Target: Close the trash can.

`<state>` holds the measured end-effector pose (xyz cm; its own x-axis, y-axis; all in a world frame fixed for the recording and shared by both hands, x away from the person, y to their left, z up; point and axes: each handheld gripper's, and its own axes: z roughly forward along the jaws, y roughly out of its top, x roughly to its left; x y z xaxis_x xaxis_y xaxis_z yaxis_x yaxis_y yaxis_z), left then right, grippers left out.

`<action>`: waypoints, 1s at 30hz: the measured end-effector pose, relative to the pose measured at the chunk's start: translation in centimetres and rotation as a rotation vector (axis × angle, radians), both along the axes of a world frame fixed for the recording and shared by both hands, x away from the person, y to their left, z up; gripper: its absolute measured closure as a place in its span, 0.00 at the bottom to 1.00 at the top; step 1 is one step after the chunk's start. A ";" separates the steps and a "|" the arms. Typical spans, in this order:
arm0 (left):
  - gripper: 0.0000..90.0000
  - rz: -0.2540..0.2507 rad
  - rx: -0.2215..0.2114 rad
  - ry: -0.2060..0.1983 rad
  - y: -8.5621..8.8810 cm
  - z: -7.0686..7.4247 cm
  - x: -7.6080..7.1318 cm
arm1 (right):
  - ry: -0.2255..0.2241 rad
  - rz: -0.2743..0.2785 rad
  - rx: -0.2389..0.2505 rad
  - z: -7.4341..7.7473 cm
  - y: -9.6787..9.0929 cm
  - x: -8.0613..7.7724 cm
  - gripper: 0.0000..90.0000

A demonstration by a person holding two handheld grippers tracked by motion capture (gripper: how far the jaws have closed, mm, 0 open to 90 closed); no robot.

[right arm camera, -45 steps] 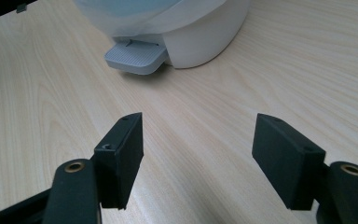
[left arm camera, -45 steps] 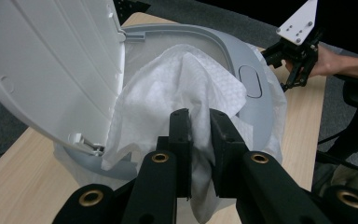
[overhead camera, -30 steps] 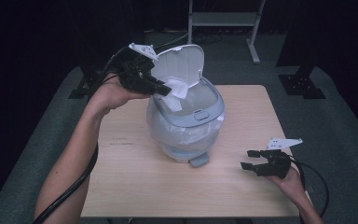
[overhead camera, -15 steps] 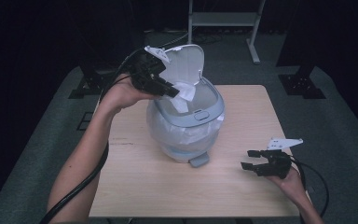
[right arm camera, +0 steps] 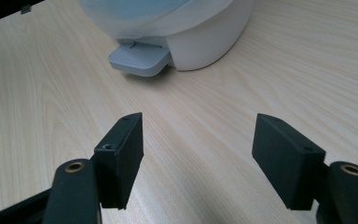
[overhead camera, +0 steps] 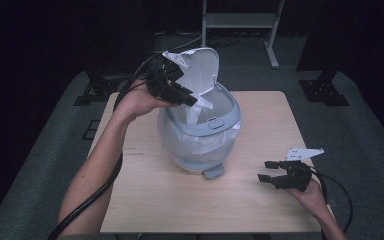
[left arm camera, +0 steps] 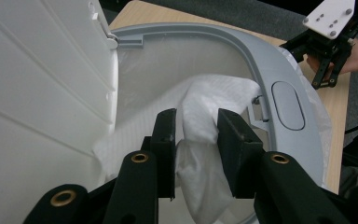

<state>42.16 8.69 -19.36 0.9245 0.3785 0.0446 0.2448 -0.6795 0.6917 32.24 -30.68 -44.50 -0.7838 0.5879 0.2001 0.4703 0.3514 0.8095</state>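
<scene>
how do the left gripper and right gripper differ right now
The left gripper reaches over the open bin, jaws just opening with white tissue between them; the right gripper sits low by the table, jaws wide and empty. Both are black and hand-held.

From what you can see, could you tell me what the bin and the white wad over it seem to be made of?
Bin: probably moulded plastic, smooth and matte, with a ribbed lid.
White wad: likely tissue paper, soft, crumpled, faintly embossed.
</scene>
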 end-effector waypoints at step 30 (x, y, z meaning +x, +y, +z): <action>0.66 0.042 -0.101 0.025 5.4 -0.9 -2.3 | 0.023 0.008 -0.026 -0.5 0.7 0.2 0.36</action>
<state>39.84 14.06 -20.22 0.9083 0.4179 -0.0187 0.2893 -0.5952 0.7497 32.44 -29.99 -45.04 -0.7838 0.5868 0.2033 0.4860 0.3757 0.7891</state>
